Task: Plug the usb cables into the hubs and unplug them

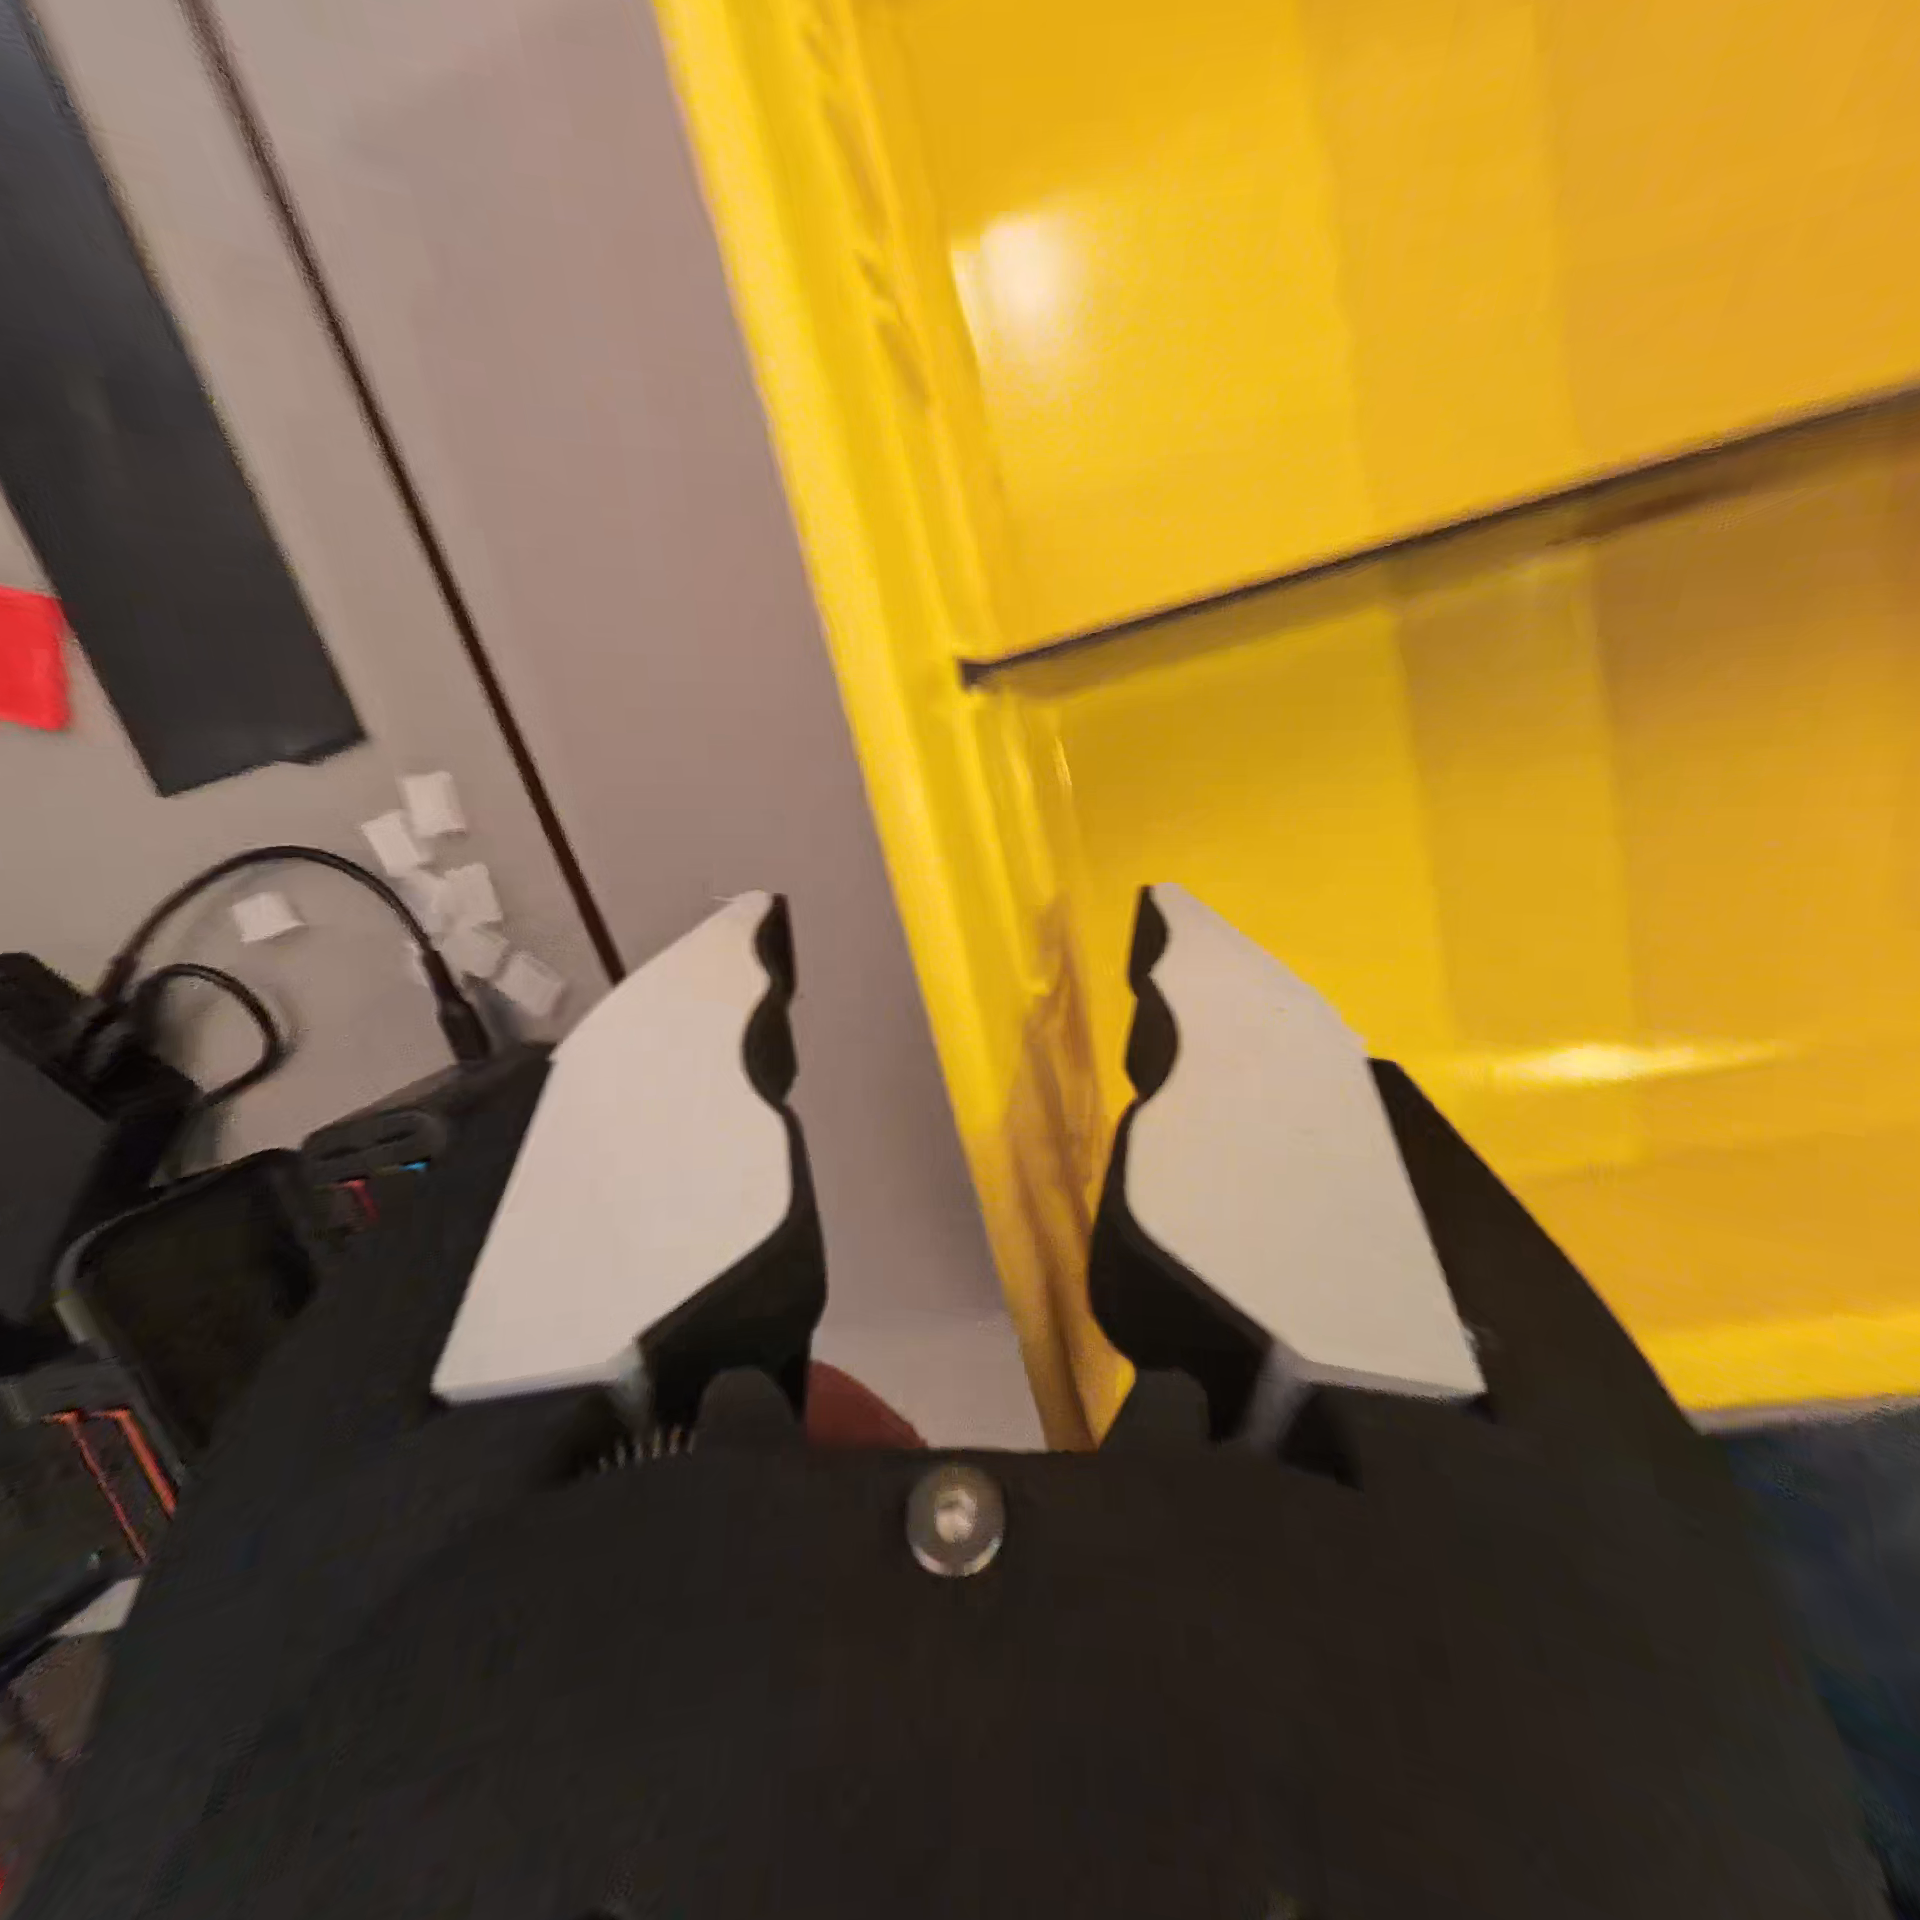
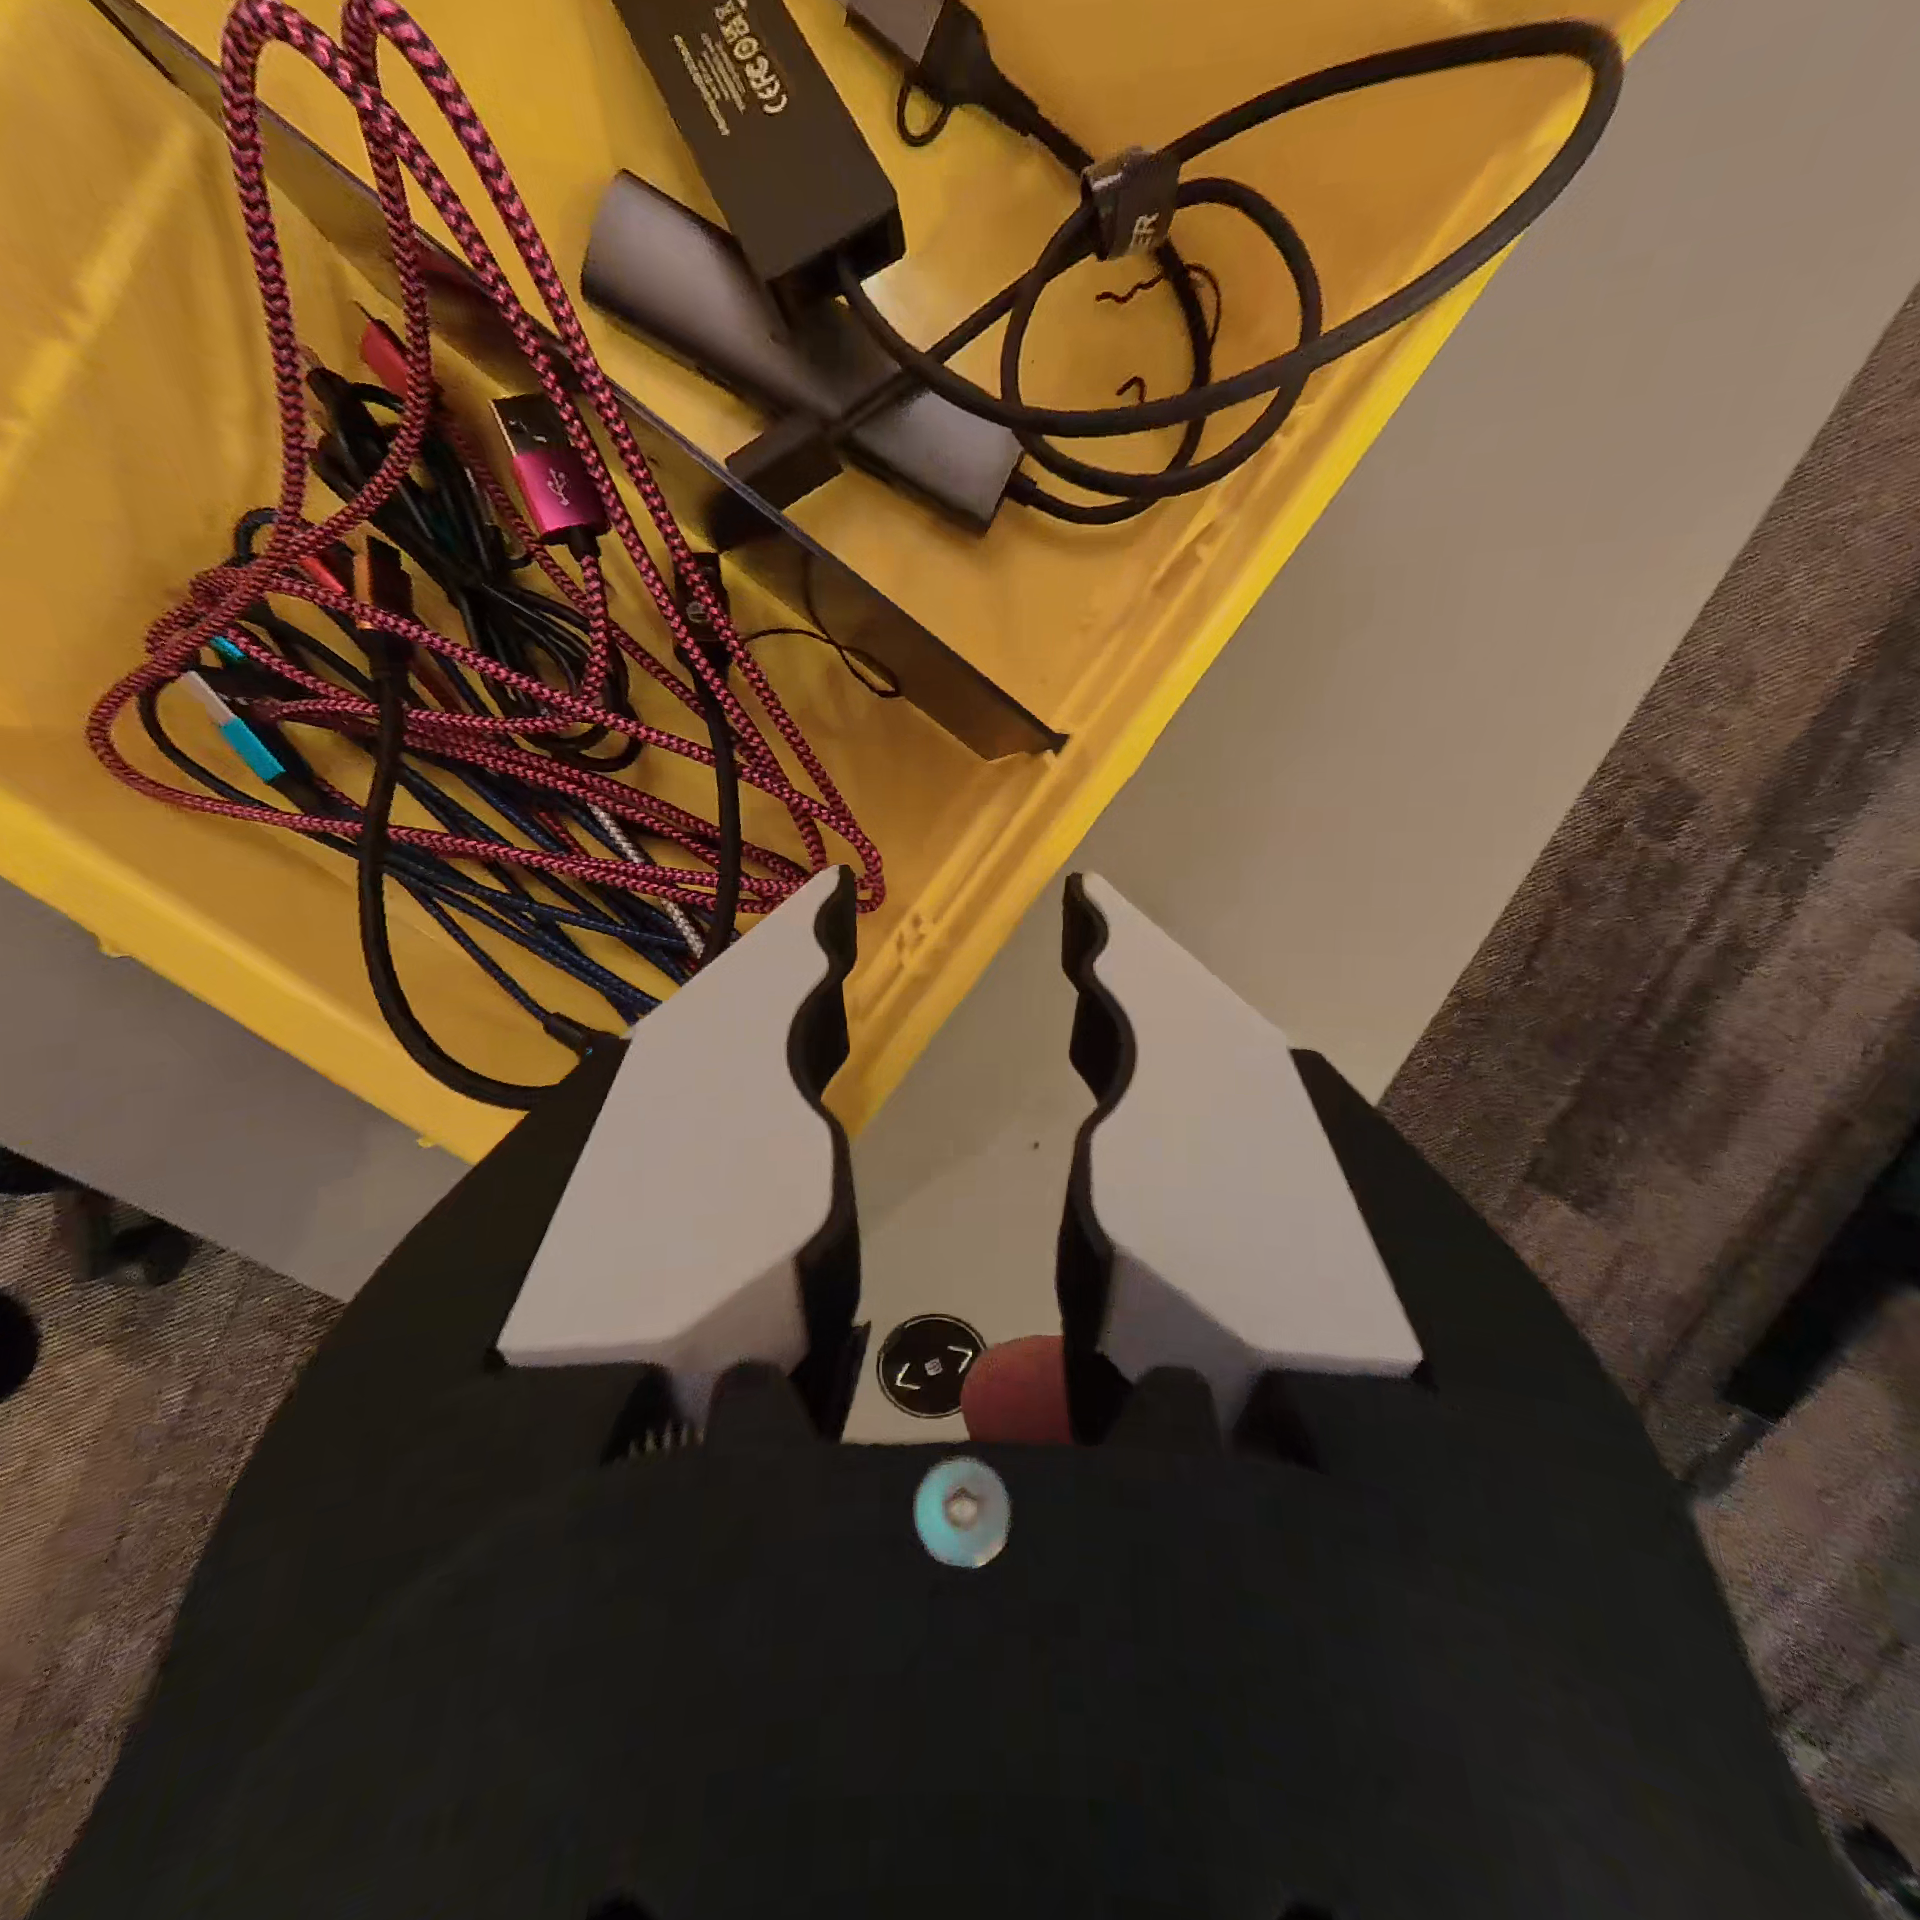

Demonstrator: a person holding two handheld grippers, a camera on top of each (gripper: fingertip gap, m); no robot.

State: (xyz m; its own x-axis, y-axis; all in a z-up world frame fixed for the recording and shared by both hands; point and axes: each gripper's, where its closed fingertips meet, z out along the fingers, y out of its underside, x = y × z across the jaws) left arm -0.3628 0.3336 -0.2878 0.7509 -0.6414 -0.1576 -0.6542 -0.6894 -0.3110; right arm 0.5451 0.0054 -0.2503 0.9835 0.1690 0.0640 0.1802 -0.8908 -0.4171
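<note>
The left gripper (image 1: 961, 904) is wide apart and holds nothing. Its tips hang over the rim of a yellow bin (image 1: 1455, 364); the 2 compartments ahead and to its right, split by a divider (image 1: 1455, 561), look bare. Off to its left on the grey table (image 1: 623, 520) sit black hubs (image 1: 374, 1143) with a black lead (image 1: 312, 873) looping up from them, near small white squares (image 1: 436, 810). This view is blurred, so finer detail is lost.

The right gripper (image 2: 961, 883) is also spread, with nothing between its fingers (image 2: 707, 1143). It sits over the bin's (image 2: 987, 831) near corner. Just ahead and to its left lies a tangle of usb cables (image 2: 468, 727): magenta braided, dark blue and black, with a magenta plug (image 2: 545, 473) and a teal plug (image 2: 244, 743) showing. Farther ahead, past a dark divider (image 2: 914, 665), 2 grey hubs (image 2: 675, 281) and a black hub (image 2: 769, 114) lie with coiled black leads (image 2: 1247, 343). To its right, bare table (image 2: 1455, 623) meets carpet (image 2: 1714, 831).
</note>
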